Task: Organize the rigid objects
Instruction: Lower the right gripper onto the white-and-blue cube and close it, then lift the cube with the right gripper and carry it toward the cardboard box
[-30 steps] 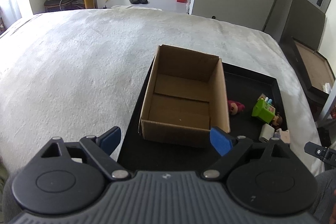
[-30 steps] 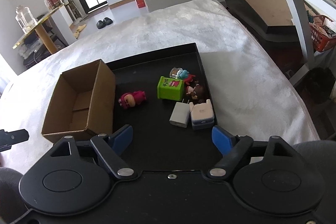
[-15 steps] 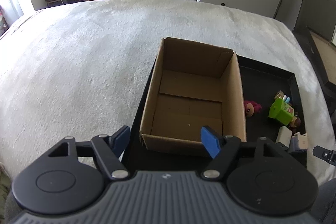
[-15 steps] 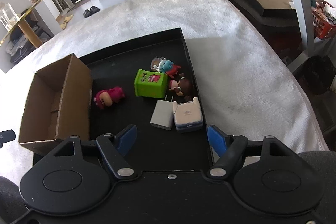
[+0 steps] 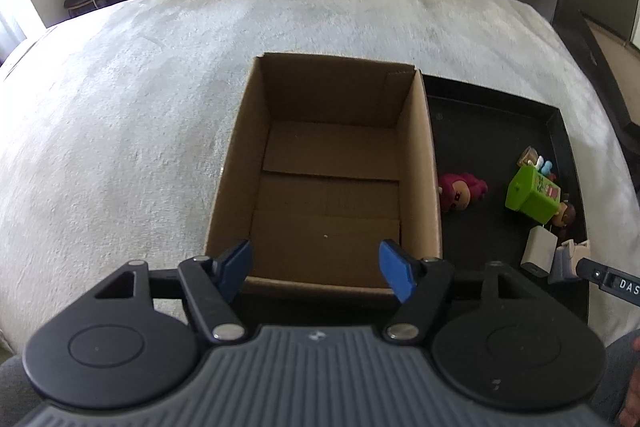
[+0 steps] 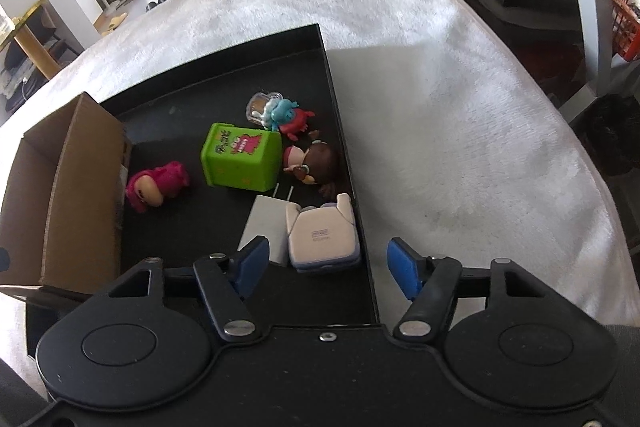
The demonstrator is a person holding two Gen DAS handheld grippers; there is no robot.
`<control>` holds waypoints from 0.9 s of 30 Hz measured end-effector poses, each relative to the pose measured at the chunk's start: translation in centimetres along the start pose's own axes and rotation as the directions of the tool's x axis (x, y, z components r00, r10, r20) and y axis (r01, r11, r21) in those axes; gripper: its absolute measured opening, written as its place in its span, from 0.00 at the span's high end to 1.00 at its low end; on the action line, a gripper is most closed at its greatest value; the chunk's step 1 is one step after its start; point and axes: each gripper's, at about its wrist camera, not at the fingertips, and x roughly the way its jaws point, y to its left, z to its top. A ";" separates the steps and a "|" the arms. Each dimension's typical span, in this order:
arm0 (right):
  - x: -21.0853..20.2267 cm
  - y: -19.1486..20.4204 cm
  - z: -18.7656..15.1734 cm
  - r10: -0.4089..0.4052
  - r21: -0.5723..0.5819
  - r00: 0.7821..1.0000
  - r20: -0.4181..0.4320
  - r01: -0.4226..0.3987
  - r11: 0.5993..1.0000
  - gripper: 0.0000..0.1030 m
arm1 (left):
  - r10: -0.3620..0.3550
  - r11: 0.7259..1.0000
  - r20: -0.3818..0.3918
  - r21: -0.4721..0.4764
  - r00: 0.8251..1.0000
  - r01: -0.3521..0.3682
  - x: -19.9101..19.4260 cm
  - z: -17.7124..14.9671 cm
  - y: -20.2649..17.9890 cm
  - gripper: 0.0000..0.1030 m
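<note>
A pale plush bed (image 5: 120, 131) carries a black tray (image 6: 224, 67). At the tray's left end stands an open cardboard box (image 5: 332, 163), empty. The left tongs (image 5: 314, 265) hover over its near wall, closing, nothing between them. The right tongs (image 6: 326, 263) are closing above a small white-and-lavender case (image 6: 322, 237), pads not touching. Nearby lie a white charger (image 6: 264, 219), green cube (image 6: 240, 157) and pink figure (image 6: 156, 185).

The cardboard box (image 5: 328, 163) hides the black tray's (image 5: 560, 131) left part and part of the pink figure's (image 5: 460, 193) head. In the right wrist view the box runs off the left edge. Behind the green cube (image 6: 240, 157), the white charger's (image 6: 262, 223) prongs partly vanish (its near end sits behind a blue finger (image 6: 250, 261)).
</note>
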 end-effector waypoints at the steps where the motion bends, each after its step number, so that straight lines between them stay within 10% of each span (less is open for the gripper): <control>1: 0.3 0.0 0.0 0.002 -0.005 1.000 -0.002 -0.002 1.000 0.38 | 0.004 1.000 -0.005 0.002 1.000 -0.004 0.1 0.1 -0.1 0.32; 27: 1.7 2.6 -1.2 -0.088 -0.196 0.995 0.048 0.096 0.976 0.58 | 0.057 0.989 0.012 0.136 0.998 -0.059 0.5 -0.4 0.2 0.31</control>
